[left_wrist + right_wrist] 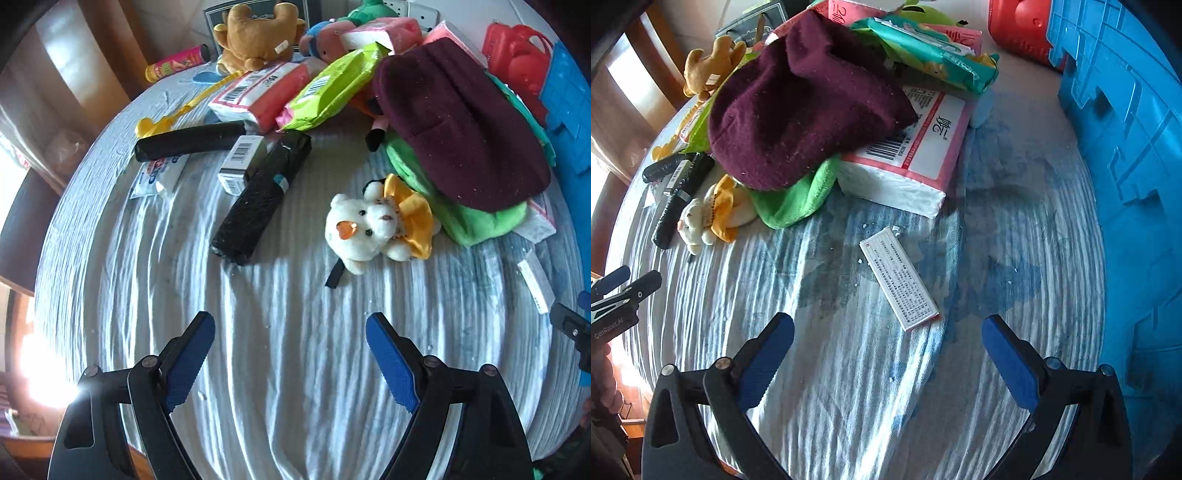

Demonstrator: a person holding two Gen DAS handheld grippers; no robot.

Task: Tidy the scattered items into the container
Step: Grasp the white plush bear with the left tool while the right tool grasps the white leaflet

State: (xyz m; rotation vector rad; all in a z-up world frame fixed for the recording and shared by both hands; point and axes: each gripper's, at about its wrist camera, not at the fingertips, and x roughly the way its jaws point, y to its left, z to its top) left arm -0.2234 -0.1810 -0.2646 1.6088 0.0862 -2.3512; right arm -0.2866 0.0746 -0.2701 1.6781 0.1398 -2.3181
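We find both grippers' jaws spread wide, holding nothing. The white bear (364, 225) lies at one o'clock beyond the left gripper (290, 325). The small white box (899, 282) lies at twelve o'clock just beyond the right gripper (888, 326).

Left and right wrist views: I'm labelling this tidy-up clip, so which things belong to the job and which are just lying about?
Belong to the job:
blue crate, the container
white teddy
maroon hat
tissue pack
small printed box
black roll
left gripper and right gripper, both open

Just lying about:
striped cloth covering the surface
wooden furniture behind
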